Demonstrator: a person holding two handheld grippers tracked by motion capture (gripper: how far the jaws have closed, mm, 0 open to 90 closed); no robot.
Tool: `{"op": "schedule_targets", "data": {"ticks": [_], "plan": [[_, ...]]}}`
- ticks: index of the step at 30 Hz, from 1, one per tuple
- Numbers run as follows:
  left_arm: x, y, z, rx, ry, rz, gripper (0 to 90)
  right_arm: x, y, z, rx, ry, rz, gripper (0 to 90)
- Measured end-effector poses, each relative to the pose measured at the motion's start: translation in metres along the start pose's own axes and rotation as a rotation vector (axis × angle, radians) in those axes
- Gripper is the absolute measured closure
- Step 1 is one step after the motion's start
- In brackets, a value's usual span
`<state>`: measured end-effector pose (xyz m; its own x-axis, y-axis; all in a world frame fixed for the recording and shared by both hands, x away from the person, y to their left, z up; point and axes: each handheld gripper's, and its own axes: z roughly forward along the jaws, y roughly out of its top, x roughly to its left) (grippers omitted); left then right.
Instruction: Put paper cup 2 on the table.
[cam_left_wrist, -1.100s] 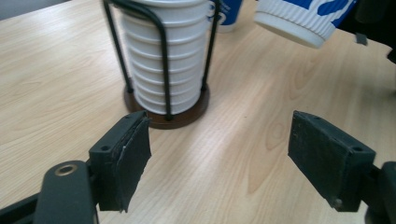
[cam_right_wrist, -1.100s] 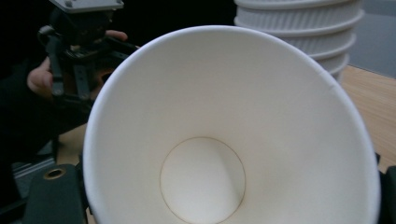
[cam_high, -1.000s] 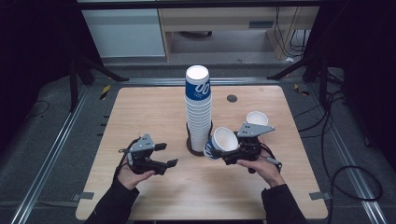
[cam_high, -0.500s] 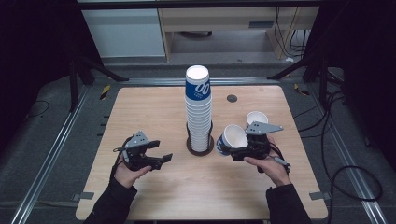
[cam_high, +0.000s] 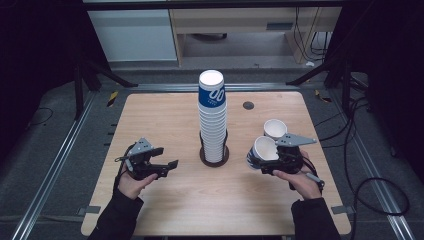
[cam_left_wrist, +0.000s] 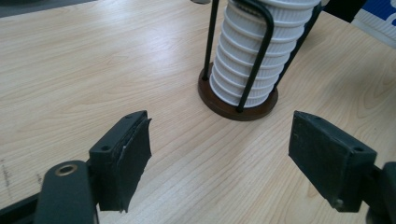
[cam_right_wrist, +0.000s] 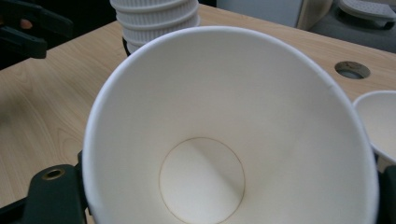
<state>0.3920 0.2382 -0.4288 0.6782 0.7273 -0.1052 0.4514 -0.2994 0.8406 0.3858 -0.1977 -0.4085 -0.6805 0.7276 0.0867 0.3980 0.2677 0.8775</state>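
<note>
We are carrying the paper cup (cam_high: 264, 150), clamped in our right tool (cam_high: 272, 159), rightward from the cup stack (cam_high: 212, 120) toward the standing cup (cam_high: 275, 128); left tool (cam_high: 159, 166) is idling, gaping, empty.

In the right gripper view the cup (cam_right_wrist: 233, 140) hides the right claw's (cam_right_wrist: 224, 205) pads, and the bottom edge cuts its rim. The stack (cam_left_wrist: 261, 51) runs off the top of the left gripper view. From above, the stack's blue print (cam_high: 212, 96) is too small to read, perhaps digits.
</note>
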Motion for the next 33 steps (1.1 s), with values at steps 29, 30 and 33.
{"op": "schedule_targets", "data": {"ticks": [29, 30, 33], "plan": [[0.01, -0.004, -0.004, 0.002, 0.039, -0.027, 20.0, -0.05, -0.027, -0.01, 0.185, -0.299, 0.055, 18.2], [0.01, -0.004, -0.003, 0.003, 0.039, -0.026, 20.0, -0.052, -0.028, -0.009, 0.187, -0.307, 0.062, 18.2], [0.01, -0.004, -0.003, 0.004, 0.039, -0.029, 20.0, -0.057, -0.031, -0.008, 0.196, -0.322, 0.069, 18.1]]}}
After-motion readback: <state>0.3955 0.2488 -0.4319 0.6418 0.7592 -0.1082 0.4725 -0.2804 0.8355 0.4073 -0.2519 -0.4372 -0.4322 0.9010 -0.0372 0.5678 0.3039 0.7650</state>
